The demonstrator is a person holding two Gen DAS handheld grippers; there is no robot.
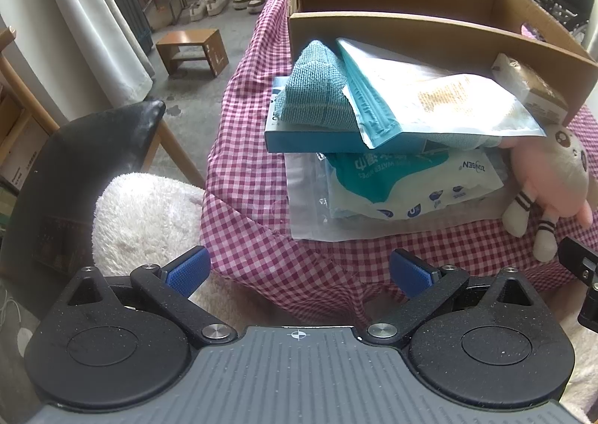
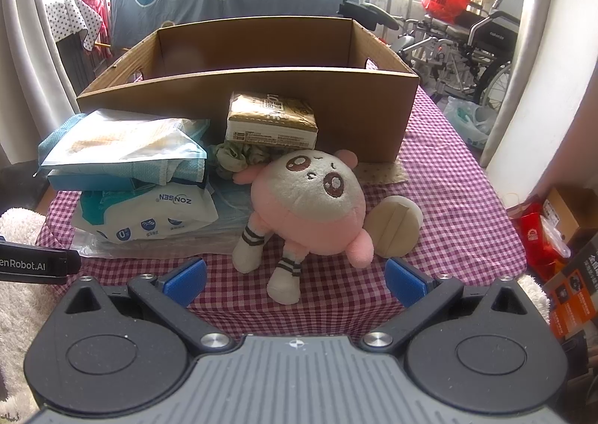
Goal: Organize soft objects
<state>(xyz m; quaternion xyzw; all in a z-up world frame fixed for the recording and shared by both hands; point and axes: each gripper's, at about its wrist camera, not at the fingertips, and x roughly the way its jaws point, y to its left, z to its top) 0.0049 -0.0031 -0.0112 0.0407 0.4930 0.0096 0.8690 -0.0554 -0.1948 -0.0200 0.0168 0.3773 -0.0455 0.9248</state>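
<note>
- My left gripper (image 1: pixel 299 272) hangs released, its blue pads spread wide with nothing between them, above the near edge of the checked tablecloth (image 1: pixel 246 147).
- My right gripper (image 2: pixel 295 280) is released too, its jaws wide apart; the pink plush toy (image 2: pixel 310 203) lies just ahead at 12 o'clock, one striped leg reaching down between the pads without touching either.
- At 10 o'clock from the plush sits a stack: a wet wipes pack (image 2: pixel 149 211) at the bottom, a blue box (image 1: pixel 317 140) on that, then a teal knitted cloth (image 1: pixel 317 91) and a flat sealed pouch (image 2: pixel 123 143) on top.
- A brown tissue pack (image 2: pixel 271 119) leans against the front wall of the cardboard box (image 2: pixel 336 102), at 12 o'clock behind the plush.
- A round tan cushion-like piece (image 2: pixel 396 226) rests at the plush's 3 o'clock, touching it.
- The cardboard box stands open at the far side of the table.
</note>
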